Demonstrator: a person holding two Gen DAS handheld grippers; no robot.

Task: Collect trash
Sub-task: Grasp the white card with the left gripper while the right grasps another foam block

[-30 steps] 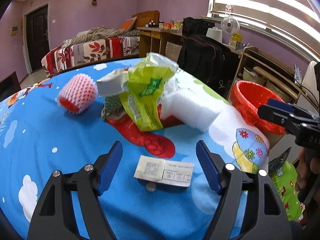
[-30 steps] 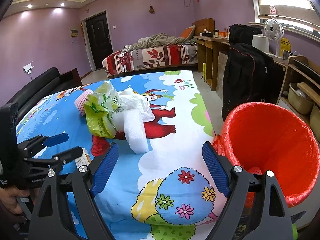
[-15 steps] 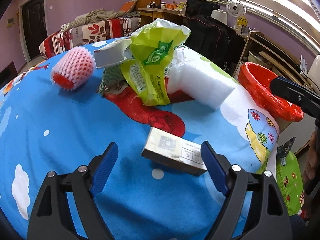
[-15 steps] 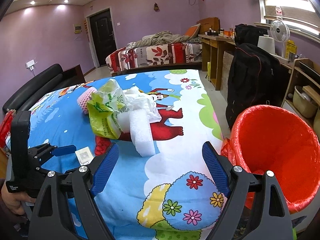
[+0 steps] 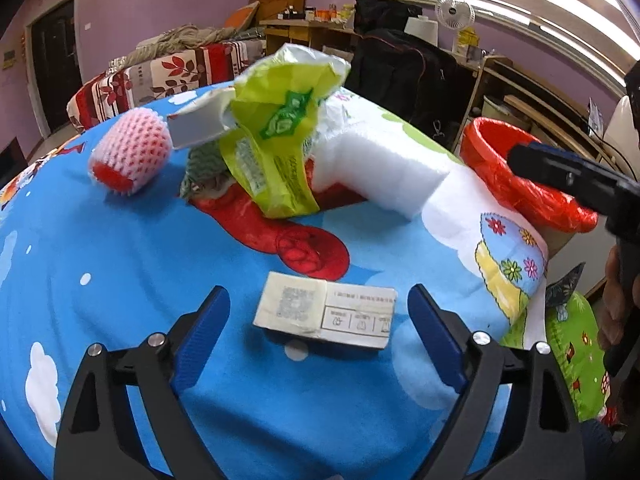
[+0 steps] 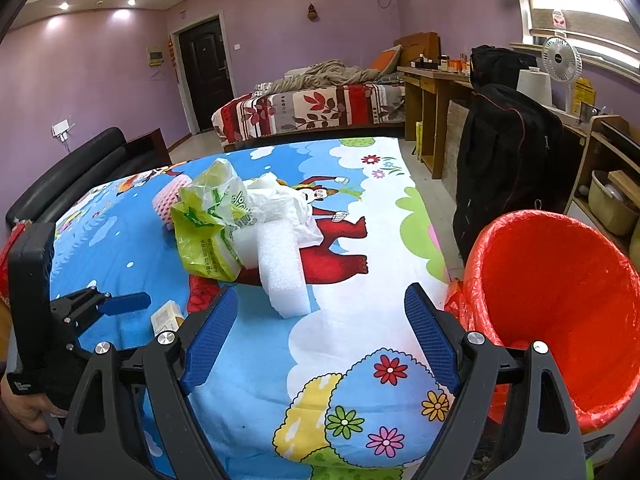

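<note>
left gripper point(image 5: 316, 312): blue fingers point(image 5: 202, 330) spread wide, just been opening, flat white cardboard box point(image 5: 326, 315) between them, untouched | beyond: crumpled yellow-green plastic bag point(image 5: 276, 136), white foam block point(image 5: 380, 170), pink foam net sleeve point(image 5: 130, 154) on the cartoon-print cloth surface point(image 5: 120, 256) | right: red-lined bin point(image 5: 520, 184)

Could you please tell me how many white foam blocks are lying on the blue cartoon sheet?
1: the white foam block lies right of the green bag, towards the red bin. More may be hidden beneath.

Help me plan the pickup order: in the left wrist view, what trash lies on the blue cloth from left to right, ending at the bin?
Pink foam net → yellow-green plastic bag → white foam block → red-lined bin.
</note>
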